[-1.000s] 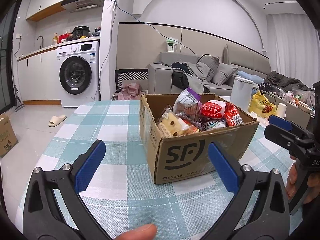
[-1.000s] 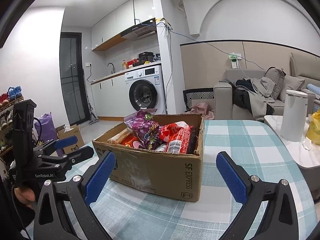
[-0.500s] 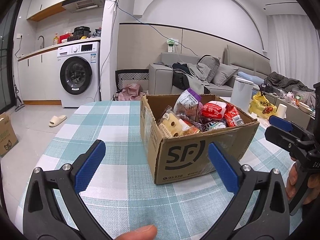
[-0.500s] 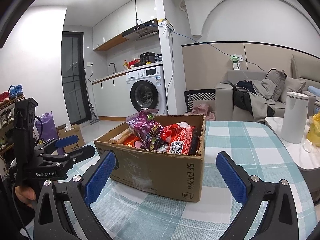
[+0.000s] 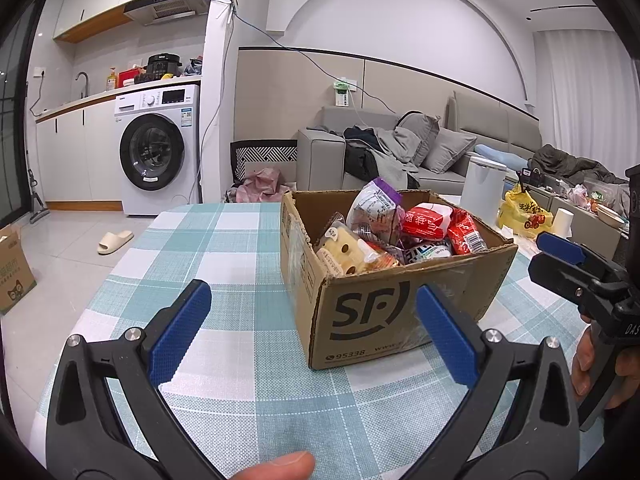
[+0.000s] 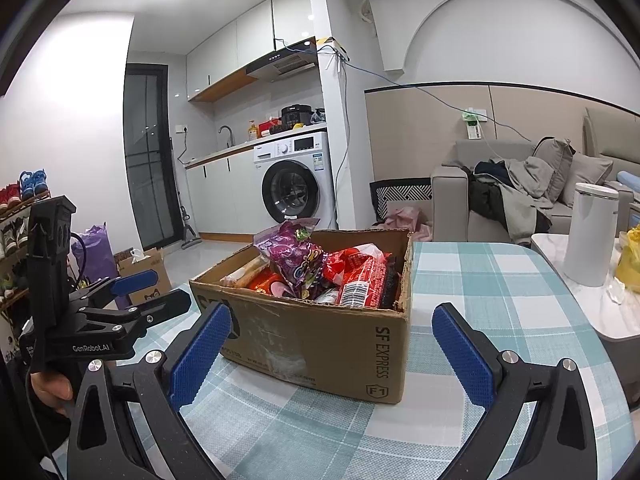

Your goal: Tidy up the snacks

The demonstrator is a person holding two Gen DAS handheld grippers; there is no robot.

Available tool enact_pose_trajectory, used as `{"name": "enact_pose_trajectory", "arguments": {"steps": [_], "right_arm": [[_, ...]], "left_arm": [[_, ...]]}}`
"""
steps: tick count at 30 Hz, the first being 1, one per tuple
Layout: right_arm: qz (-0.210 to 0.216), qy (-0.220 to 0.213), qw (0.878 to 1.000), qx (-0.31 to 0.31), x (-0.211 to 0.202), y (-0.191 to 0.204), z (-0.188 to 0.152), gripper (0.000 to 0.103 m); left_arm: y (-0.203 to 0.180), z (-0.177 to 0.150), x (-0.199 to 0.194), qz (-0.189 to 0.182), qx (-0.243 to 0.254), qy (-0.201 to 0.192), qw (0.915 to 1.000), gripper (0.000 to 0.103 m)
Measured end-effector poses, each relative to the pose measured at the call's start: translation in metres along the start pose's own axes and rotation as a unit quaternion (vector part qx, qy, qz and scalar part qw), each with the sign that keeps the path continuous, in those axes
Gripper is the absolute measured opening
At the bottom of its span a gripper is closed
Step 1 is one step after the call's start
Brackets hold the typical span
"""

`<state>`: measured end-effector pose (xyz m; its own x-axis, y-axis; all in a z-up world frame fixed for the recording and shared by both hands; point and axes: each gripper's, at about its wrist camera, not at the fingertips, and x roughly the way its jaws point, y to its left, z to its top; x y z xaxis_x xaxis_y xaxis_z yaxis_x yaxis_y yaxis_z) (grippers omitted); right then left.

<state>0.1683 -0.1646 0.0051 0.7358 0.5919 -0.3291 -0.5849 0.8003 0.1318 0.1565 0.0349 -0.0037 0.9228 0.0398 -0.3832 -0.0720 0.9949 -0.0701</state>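
Snack-filled box (image 5: pixel 384 304) between spread grippers (image 5: pixel 312 332)

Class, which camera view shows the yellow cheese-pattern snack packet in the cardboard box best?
The left wrist view: the yellow cheese-pattern snack packet lies at the near corner of the brown cardboard box, plainly seen. In the right wrist view it cannot be picked out; other packets and the box wall fill that side.

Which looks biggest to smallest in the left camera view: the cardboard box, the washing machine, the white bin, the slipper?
1. cardboard box, though it is nearest the camera
2. washing machine
3. white bin
4. slipper
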Motion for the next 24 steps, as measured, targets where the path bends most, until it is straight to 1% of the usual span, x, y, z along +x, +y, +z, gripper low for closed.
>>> {"name": "enact_pose_trajectory", "arguments": {"steps": [24], "right_arm": [[0.004,0.002,1.0,-0.002,0.0003,0.0027,0.0007,0.103]], "left_arm": [[0.0007,-0.0011,-0.0001,0.0,0.0,-0.001,1.0,0.102]]}}
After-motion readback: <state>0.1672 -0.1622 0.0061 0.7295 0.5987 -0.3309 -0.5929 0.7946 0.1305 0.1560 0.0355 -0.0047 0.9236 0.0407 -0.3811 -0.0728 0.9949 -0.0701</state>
